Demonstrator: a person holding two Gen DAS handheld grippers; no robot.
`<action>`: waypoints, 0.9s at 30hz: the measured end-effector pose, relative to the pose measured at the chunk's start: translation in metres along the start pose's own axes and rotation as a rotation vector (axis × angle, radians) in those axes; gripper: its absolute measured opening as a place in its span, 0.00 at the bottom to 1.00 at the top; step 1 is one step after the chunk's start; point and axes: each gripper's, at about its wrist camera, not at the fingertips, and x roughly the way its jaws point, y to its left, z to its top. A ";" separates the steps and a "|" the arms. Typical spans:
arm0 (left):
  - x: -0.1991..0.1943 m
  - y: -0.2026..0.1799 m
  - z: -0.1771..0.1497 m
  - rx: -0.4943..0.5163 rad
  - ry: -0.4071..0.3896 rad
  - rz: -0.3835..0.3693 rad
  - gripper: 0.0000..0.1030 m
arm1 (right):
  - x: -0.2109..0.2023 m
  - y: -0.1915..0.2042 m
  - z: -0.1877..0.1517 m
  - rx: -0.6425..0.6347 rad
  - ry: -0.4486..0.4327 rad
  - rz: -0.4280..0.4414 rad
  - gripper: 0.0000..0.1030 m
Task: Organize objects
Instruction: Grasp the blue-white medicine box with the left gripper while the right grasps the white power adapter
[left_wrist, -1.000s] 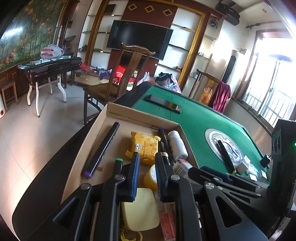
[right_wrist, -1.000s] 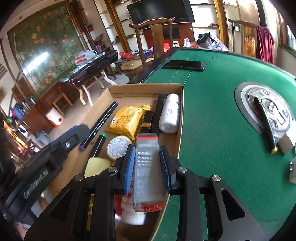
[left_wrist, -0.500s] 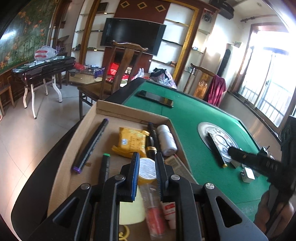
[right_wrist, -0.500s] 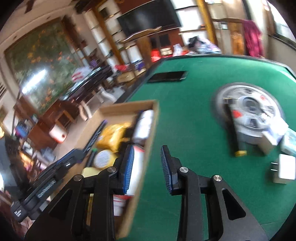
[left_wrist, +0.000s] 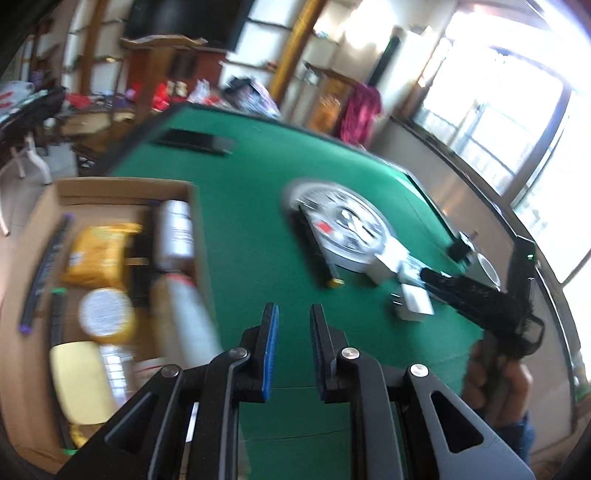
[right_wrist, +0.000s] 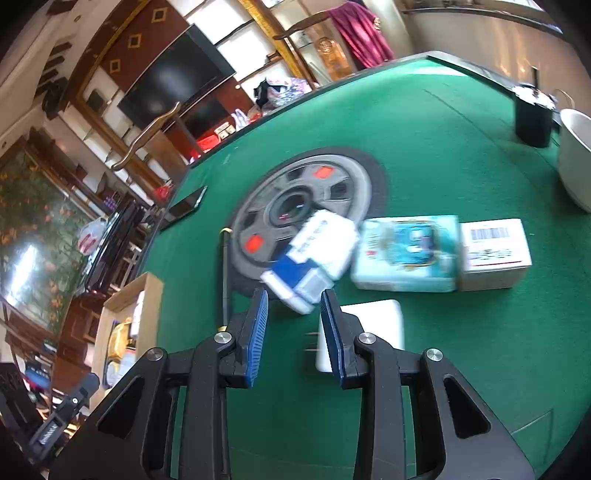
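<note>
A green felt table (left_wrist: 251, 229) filled both wrist views, with a round grey hub (right_wrist: 306, 206) set into its middle serving as the landmark. In the left wrist view, the left gripper (left_wrist: 291, 317) hung over bare felt on the near side of the hub, its blue-padded fingers (left_wrist: 271, 347) drawn close together with only a narrow gap and nothing between them. Left of the hub, at the table's edge, sat an open cardboard box (left_wrist: 33, 236) holding a yellow packet (left_wrist: 99, 254), a white bottle (left_wrist: 173, 232), a round tin (left_wrist: 105, 314), a pale yellow block (left_wrist: 79, 380) and dark marker pens (left_wrist: 46, 266); blur hid finer detail. In the right wrist view, the right gripper (right_wrist: 295, 302) pointed at the near rim of the hub, its fingers a little way apart and empty. Just past its tips a blue and white box (right_wrist: 314, 258) lay tilted, overlapping the hub's near edge. Right of the hub sat a light blue packet (right_wrist: 406, 254) touching a white barcoded box (right_wrist: 495, 251). A flat white charger (right_wrist: 369, 325) lay on the near side of the hub, partly behind the right finger. A black pen (right_wrist: 224, 273) lay along the hub's left edge.
</note>
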 end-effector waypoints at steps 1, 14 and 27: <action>0.007 -0.010 0.003 0.012 0.024 -0.006 0.16 | 0.000 -0.006 -0.001 0.000 0.002 -0.008 0.28; 0.133 -0.120 0.062 0.239 0.205 -0.041 0.59 | -0.007 -0.054 0.011 0.005 -0.006 0.011 0.35; 0.206 -0.148 0.049 0.409 0.288 0.112 0.44 | 0.015 -0.064 0.009 0.076 0.141 0.131 0.35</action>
